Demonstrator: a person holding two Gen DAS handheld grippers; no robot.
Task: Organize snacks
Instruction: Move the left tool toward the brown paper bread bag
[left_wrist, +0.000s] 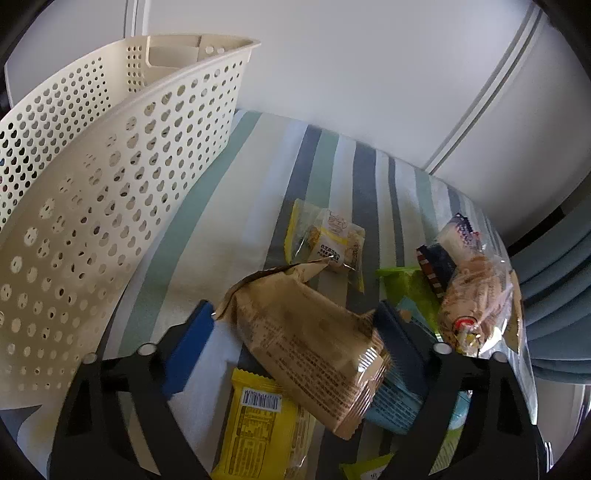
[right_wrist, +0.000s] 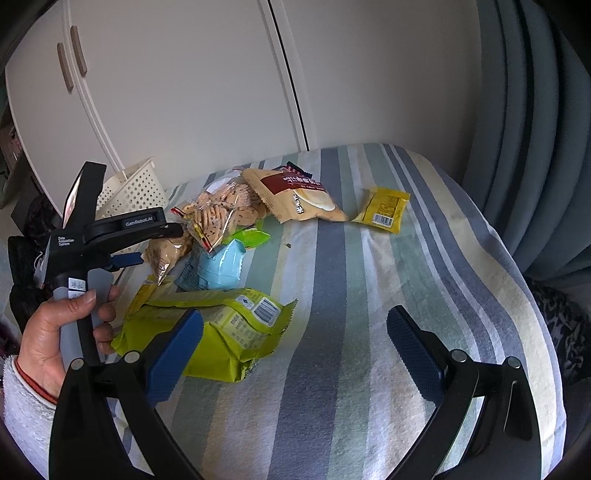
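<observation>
The left tool stands with its two blue pads spread, a tan snack packet lying tilted between them, touching the right pad and clear of the left one, so I cannot tell whether it is gripped. One cream perforated basket stands just left of it on the striped cloth, with one yellow bar wrapper below the packet. The right tool is released and holds nothing, beside one green pouch, one cracker bag, one rice-cracker packet and one small yellow packet.
</observation>
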